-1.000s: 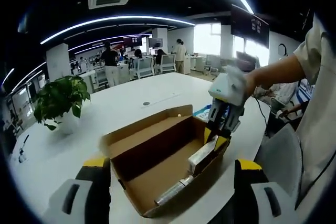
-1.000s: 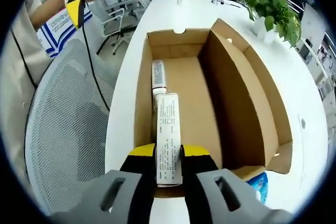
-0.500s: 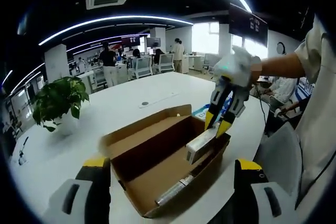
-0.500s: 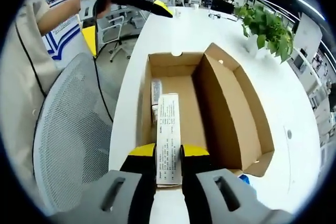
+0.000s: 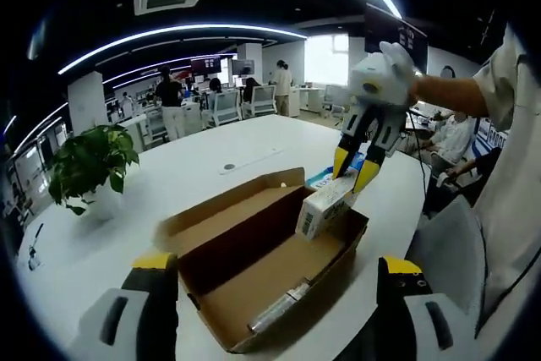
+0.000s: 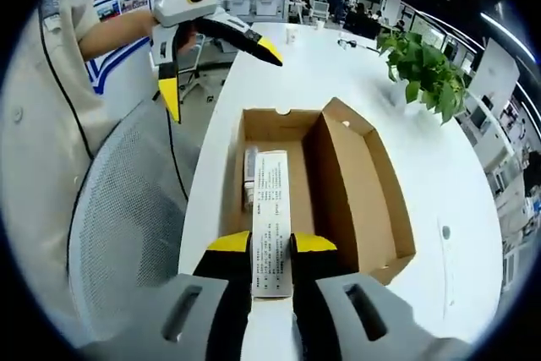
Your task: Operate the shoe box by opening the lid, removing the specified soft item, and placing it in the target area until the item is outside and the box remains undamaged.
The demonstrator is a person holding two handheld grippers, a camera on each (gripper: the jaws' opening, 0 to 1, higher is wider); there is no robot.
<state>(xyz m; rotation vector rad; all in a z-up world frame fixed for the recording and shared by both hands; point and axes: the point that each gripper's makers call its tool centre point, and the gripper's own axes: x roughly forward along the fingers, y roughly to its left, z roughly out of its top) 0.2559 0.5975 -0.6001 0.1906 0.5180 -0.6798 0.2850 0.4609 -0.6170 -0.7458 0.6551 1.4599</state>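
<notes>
Lifted clear of the shoe box (image 6: 355,200), white carton (image 6: 270,221) lengthwise in right hand-held gripper (image 6: 270,251); left hand-held gripper (image 5: 270,272) wide.

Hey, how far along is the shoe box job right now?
Done: the shoe box lies open on the table. In hand: the right gripper is shut on the white carton, held above the box. Left: setting it down outside. Another item remains inside; the left gripper is open.

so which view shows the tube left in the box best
The left gripper view: the tube lies unobstructed on the shoe box floor. In the right gripper view the held carton covers most of the tube.
</notes>
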